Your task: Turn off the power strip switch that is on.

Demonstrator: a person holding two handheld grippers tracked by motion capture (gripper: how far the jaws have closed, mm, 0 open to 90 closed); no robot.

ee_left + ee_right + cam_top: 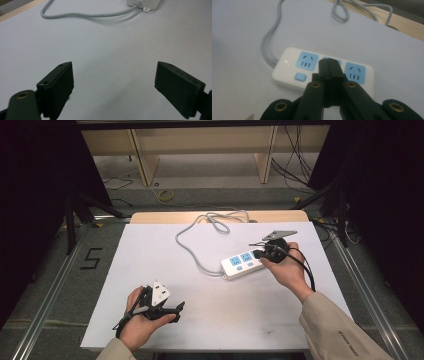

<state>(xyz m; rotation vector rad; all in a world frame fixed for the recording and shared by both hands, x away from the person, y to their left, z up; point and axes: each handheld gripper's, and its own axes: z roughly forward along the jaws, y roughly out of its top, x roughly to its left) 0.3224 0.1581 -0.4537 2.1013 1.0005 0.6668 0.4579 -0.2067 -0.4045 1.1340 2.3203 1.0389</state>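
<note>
White power strip (pixel 242 264) with blue sockets at table's (pixel 150 250) right-centre | right gripper (pixel 329 65) jaws pressed together, tips over the middle blue switch (pixel 338 62) | left gripper (pixel 115 82) spread, empty, near edge | advice: press straight down, keep strip from sliding.

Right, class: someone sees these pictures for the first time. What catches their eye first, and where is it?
The white power strip with blue sockets, right of the table's middle, its grey cord looping to the far edge. The right claw, shut, hangs over the strip between two sockets. The left claw is wide open over the bare white table near the front left.
</note>
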